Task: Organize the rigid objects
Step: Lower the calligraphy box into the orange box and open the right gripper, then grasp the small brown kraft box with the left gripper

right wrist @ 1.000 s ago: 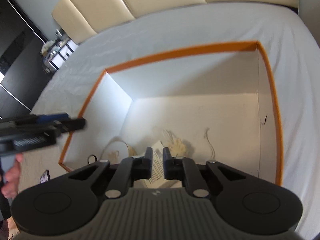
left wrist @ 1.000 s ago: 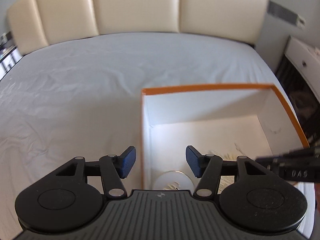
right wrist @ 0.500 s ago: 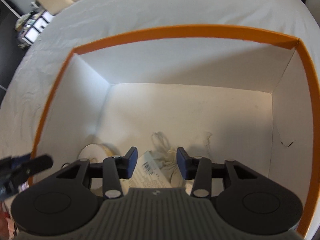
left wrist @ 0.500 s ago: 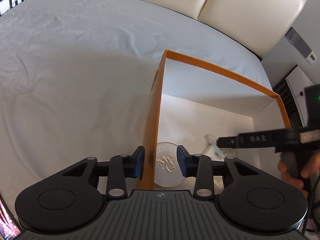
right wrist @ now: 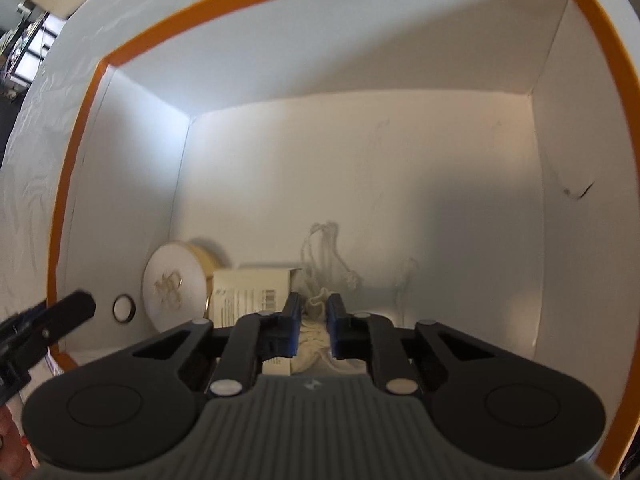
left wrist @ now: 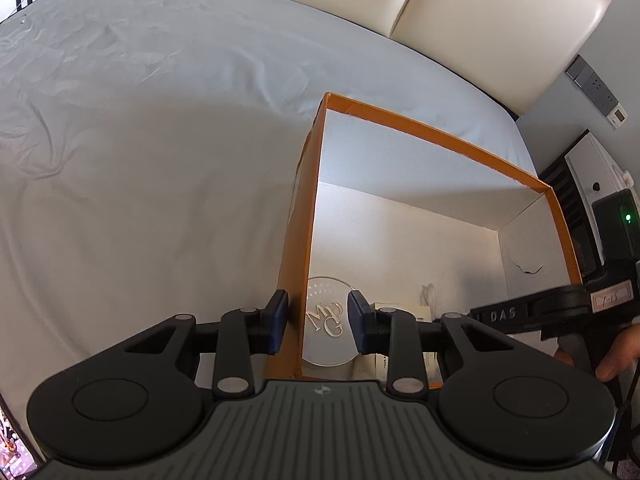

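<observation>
An open box with an orange rim and white inside lies on the bed. My left gripper straddles its left wall, one pad outside and one inside; the jaws are closing, and a gap still shows at the inner pad. On the box floor are a round white lid with a monogram, a white carton with a barcode, a small ring and a cream drawstring pouch. Reaching down into the box, my right gripper is shut on the pouch.
White bedsheet spreads left of the box, with a cream padded headboard behind. A white cabinet and wall switches are at the right. A hand holds the right tool.
The left jaws narrowed around the box's left wall as the tool rolled. The right gripper sank deeper into the box, opened, then closed on the pouch.
</observation>
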A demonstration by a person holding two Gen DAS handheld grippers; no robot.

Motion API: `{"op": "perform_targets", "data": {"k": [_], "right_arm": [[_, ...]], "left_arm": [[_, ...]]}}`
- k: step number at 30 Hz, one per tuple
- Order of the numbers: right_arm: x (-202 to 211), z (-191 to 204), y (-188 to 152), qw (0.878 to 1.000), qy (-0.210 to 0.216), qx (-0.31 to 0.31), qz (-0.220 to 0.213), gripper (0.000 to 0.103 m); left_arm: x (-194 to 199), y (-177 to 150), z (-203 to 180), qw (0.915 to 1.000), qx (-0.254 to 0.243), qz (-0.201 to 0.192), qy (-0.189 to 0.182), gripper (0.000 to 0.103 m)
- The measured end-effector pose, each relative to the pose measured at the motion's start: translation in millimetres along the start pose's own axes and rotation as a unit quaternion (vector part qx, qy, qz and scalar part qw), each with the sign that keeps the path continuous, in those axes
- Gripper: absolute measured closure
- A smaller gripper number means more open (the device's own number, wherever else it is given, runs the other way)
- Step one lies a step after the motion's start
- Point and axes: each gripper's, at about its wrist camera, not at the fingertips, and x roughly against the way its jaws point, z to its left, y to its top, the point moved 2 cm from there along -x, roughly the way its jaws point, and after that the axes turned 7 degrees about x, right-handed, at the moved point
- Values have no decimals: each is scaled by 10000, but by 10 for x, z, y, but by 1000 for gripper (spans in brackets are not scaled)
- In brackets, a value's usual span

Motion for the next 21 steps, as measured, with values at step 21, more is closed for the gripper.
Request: {"op": "perform_targets", "data": {"k": [21], "right_arm": [[923,356,-707,9745,262,808,-2078,65]], "left_arm": [[727,-340,196,9983,-21,-574,44,63]]}}
